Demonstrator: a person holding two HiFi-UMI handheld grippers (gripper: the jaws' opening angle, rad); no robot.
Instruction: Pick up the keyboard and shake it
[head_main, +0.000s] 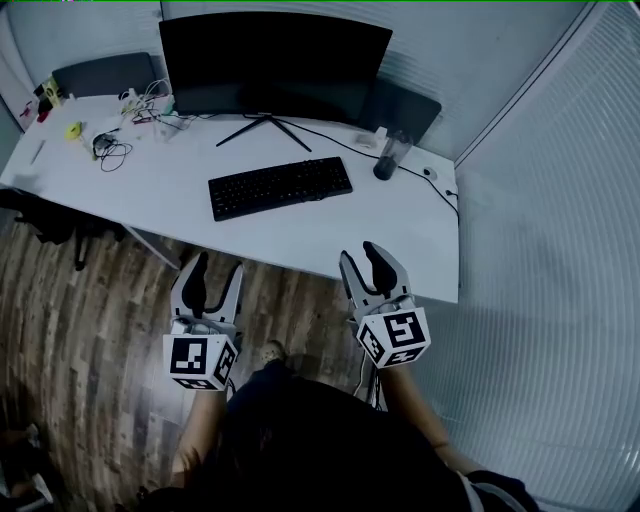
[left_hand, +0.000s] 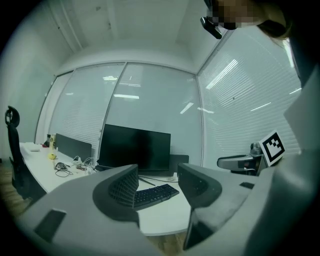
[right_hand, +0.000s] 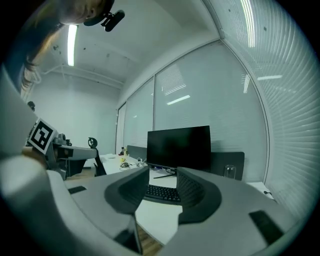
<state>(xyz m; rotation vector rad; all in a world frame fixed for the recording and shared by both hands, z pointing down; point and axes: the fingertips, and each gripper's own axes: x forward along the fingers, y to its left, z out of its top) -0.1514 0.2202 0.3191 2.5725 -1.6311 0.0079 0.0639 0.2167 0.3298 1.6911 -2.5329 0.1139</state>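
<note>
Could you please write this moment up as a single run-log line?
stage: before pickup | keyboard: flat on desk, untouched | left gripper: open, empty, short of keyboard | right gripper: open, empty, short of keyboard

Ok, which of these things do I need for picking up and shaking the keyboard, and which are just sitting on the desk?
For the job: keyboard; left gripper, open and empty; right gripper, open and empty.

Just lying about: monitor; glass; tangled cables; small yellow item.

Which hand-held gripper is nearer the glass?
Right. The right hand-held gripper hovers off the desk edge in front of the glass; the left hand-held gripper is farther left.
</note>
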